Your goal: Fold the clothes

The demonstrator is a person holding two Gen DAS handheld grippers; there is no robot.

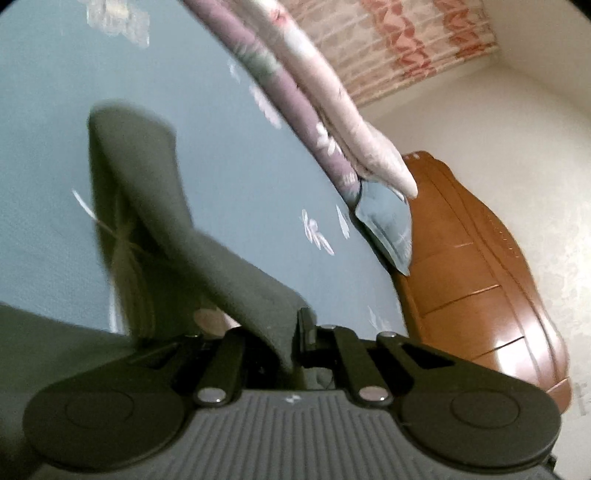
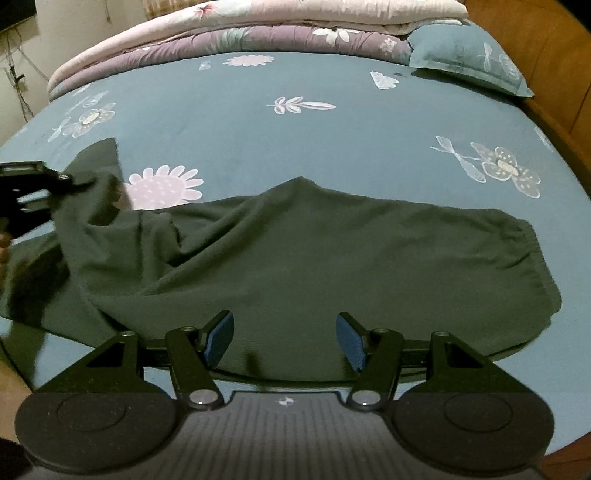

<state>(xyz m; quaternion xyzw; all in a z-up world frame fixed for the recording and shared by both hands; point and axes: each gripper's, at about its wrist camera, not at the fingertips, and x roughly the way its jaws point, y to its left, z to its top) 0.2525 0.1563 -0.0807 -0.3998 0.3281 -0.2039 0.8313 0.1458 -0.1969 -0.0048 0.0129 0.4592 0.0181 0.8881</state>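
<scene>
A dark green garment lies spread across the blue flowered bed sheet, its hemmed end at the right. My left gripper is shut on a fold of that cloth, which rises from between its fingers. In the right wrist view the left gripper shows at the far left, lifting the garment's left end off the bed. My right gripper stands open just over the garment's near edge, its blue pads wide apart with nothing between them.
A folded purple and pink quilt lies along the far side of the bed. A blue pillow sits at the far right by the brown wooden headboard. The headboard and a pale wall fill the left wrist view's right side.
</scene>
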